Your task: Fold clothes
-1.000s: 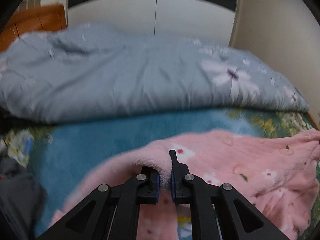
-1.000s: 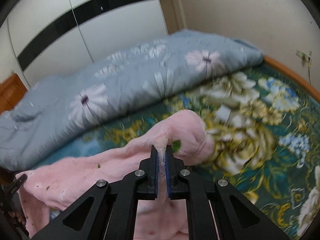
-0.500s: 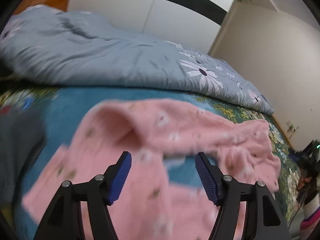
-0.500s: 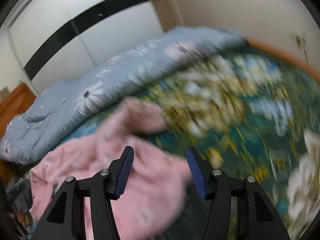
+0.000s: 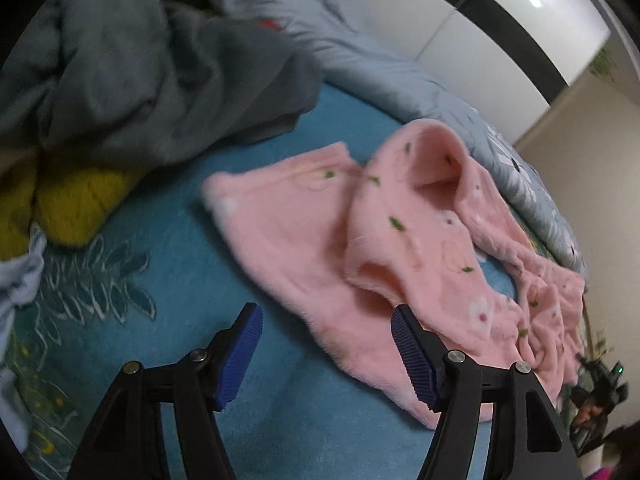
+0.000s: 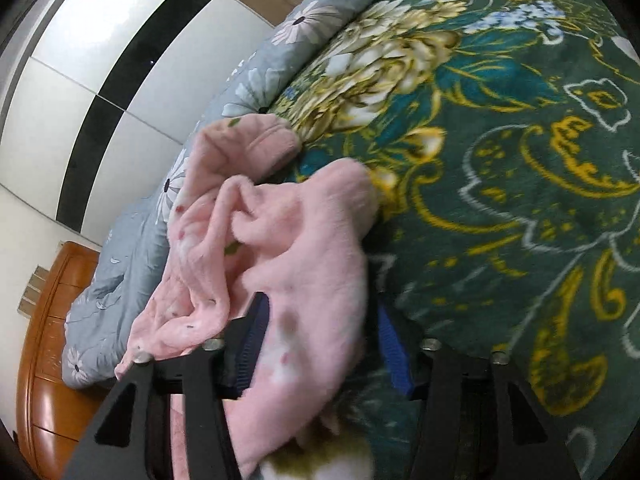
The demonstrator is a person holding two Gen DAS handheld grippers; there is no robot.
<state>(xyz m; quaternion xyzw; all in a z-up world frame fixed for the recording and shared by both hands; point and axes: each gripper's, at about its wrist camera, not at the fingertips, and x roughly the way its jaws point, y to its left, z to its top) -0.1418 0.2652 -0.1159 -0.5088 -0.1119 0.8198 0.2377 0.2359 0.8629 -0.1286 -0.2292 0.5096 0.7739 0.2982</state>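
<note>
The pink garment [image 5: 400, 240] is dropped now, no longer pinched as a second ago, and is seen crumpled on the bed [image 5: 240, 400], its length stretched between both tongs. The left tongs [image 5: 326, 354] are spread wide beside it; the right tongs [image 6: 320, 340] are spread around a loose fold.

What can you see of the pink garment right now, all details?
The pink garment looks like soft fleece, printed with small white flowers and green flecks. It lies crumpled and partly doubled over on the teal floral blanket, its far edge against the grey-blue quilt. Neither open gripper holds it: left gripper hovers near its hem; fabric lies between the right gripper fingers, unclamped.
</note>
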